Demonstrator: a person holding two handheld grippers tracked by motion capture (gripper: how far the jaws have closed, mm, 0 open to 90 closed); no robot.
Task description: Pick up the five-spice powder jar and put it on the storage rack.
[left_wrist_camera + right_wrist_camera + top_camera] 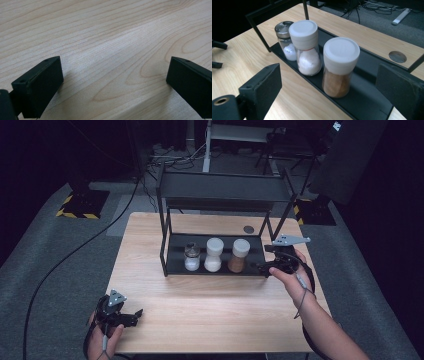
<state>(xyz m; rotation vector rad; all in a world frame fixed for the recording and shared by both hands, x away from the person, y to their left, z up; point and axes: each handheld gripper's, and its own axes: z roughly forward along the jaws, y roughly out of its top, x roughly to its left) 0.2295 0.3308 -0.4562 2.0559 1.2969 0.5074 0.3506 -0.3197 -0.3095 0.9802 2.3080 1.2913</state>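
Observation:
A black two-tier rack point(175, 266) stands at the back middle of the wooden table point(150, 285). Its lower shelf point(367, 100) carries a small metal-lidded glass shaker point(192, 257) point(285, 40), a white-capped jar of white grains point(214, 255) point(307, 50) and a white-capped jar of brown powder point(239, 256) point(339, 70). My right gripper point(265, 265) point(329, 68) hovers at the rack's right end, open, facing the brown jar with nothing between its jaws. My left gripper point(134, 316) point(113, 62) rests low near the table's front left corner, open over bare wood.
The rack's upper shelf point(225, 187) overhangs the jars, and its thin black posts frame the shelf opening. A round grey grommet point(248, 229) point(397, 56) sits in the tabletop behind the rack. A black cable point(60, 265) runs across the grey carpet to the left.

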